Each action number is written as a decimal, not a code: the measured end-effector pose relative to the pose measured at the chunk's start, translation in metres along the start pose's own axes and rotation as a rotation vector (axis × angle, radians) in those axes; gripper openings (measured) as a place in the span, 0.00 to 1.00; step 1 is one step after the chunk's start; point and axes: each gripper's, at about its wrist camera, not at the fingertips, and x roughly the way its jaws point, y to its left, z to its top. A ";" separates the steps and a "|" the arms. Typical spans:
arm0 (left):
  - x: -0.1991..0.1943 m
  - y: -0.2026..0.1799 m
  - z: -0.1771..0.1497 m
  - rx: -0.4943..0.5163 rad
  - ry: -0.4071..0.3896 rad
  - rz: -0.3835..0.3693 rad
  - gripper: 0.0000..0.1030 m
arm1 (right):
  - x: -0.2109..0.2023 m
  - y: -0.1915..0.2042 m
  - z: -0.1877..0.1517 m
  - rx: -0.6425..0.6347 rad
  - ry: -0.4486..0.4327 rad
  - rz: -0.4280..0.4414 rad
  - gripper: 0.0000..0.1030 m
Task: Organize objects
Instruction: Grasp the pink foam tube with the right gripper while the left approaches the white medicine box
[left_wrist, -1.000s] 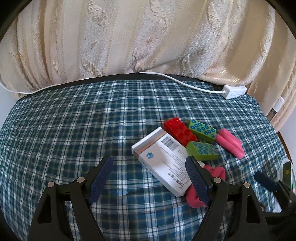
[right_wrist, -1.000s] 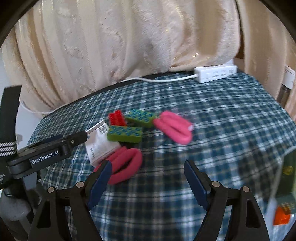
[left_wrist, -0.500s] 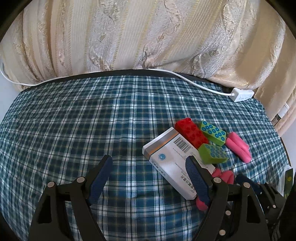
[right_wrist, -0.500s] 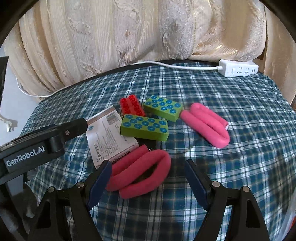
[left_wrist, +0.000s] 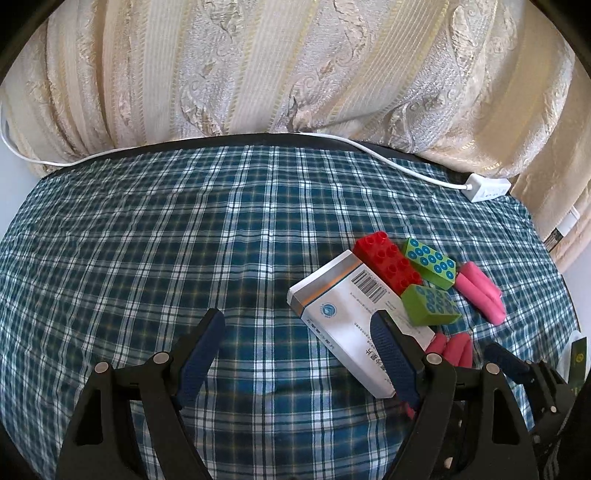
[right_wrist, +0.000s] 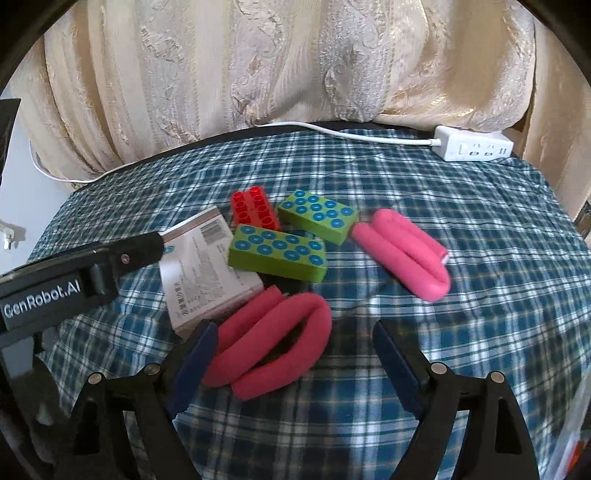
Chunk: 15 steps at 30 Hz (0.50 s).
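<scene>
On the blue plaid cloth (left_wrist: 184, 240) lies a pile: a white medicine box (left_wrist: 343, 306), a red brick (left_wrist: 388, 262), two green bricks with blue studs (right_wrist: 317, 216) (right_wrist: 277, 256) and two folded pink foam rollers. The far roller (right_wrist: 406, 251) lies to the right of the bricks. The near roller (right_wrist: 273, 343) lies between the fingers of my right gripper (right_wrist: 295, 332), whose jaws are opening; its right finger stands apart from the roller. My left gripper (left_wrist: 297, 325) is open over the cloth, its right finger over the box's near end.
A white power strip (right_wrist: 474, 147) with its cable lies at the table's far right edge. A cream patterned curtain (left_wrist: 295, 74) hangs right behind the table. The left gripper's body (right_wrist: 74, 273) reaches in beside the box in the right wrist view.
The right gripper came closer to the pile and lower, so the near pink roller now sits between its fingers, which stand slightly wider. The left gripper barely shifted.
</scene>
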 end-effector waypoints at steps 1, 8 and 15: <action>0.000 0.000 0.000 0.000 0.000 -0.001 0.80 | -0.001 -0.003 -0.001 0.003 0.002 -0.005 0.86; -0.001 -0.001 -0.001 0.003 0.001 -0.004 0.80 | -0.010 -0.020 -0.005 0.024 0.001 -0.054 0.86; -0.001 -0.002 -0.001 0.004 0.002 -0.008 0.80 | -0.009 -0.010 -0.001 0.010 -0.007 -0.012 0.86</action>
